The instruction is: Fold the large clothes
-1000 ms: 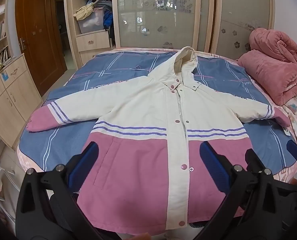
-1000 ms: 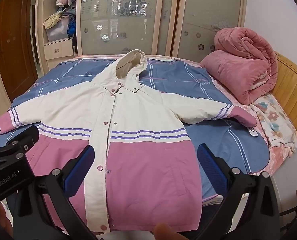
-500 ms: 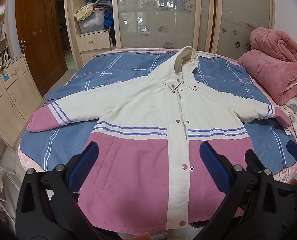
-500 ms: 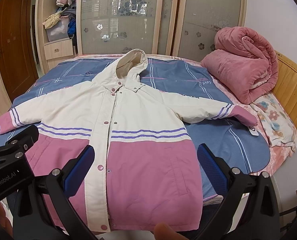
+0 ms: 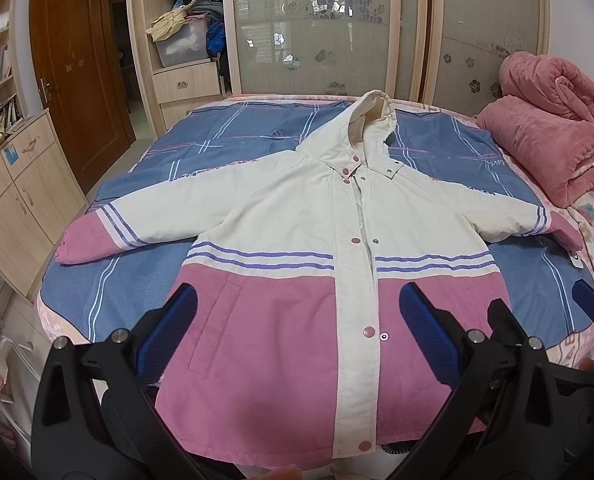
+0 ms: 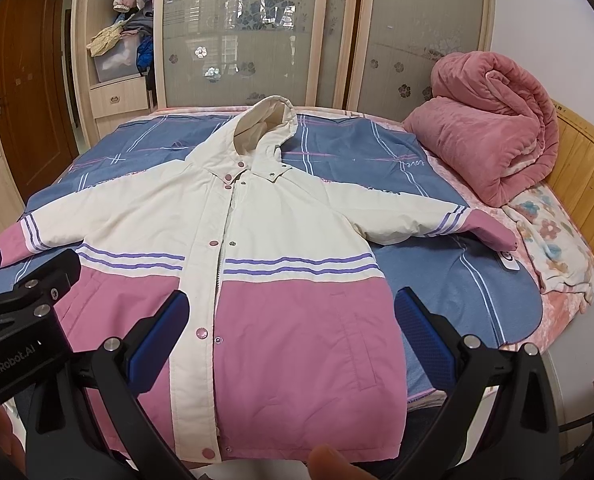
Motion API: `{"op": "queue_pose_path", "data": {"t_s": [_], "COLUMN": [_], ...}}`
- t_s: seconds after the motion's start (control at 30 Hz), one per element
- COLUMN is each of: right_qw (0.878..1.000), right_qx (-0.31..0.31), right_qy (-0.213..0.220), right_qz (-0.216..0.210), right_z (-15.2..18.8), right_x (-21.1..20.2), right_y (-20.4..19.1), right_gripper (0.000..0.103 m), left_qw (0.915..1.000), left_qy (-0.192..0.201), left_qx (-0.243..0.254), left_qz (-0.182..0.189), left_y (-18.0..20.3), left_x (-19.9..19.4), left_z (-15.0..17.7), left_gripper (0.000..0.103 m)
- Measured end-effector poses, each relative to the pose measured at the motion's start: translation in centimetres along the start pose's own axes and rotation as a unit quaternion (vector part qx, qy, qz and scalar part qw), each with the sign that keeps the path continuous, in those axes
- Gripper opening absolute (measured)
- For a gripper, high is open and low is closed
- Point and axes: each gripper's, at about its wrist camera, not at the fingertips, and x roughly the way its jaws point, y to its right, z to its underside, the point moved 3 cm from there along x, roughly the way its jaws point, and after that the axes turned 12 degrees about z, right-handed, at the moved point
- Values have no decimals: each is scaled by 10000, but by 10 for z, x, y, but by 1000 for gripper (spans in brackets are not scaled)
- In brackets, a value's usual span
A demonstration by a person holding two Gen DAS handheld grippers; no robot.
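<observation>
In the left view, the left claw (image 5: 297,334) is hanging spread over the coat (image 5: 297,256), lying flat on the bed (image 5: 217,152); its hem is overhanging the near edge and may slide off. In the right view, the right claw (image 6: 291,330) is gaping too, and the puffy padding may be slipping from a shallow pinch.

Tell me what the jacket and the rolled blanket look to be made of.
Jacket: seemingly a smooth, matte woven shell over light padding, since it lies puffy with soft creases; the snaps look like glossy plastic or painted metal. Blanket: plush, fleece-like fabric, going by its fuzzy, velvety nap and thick soft roll.
</observation>
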Motion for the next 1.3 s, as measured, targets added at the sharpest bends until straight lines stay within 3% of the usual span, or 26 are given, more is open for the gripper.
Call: {"op": "queue_pose_path", "data": {"t_s": [1.3], "right_qw": [9999], "right_qx": [-68], "right_qy": [-150], "right_qz": [-43], "right_z": [8], "right_x": [11], "right_y": [-8], "right_gripper": [102], "left_qw": [9999], "left_qy": [-145], "left_qx": [-15], "left_qz": [-27], "left_y": [-4], "left_x": [18], "left_z": [10], "left_gripper": [101]}}
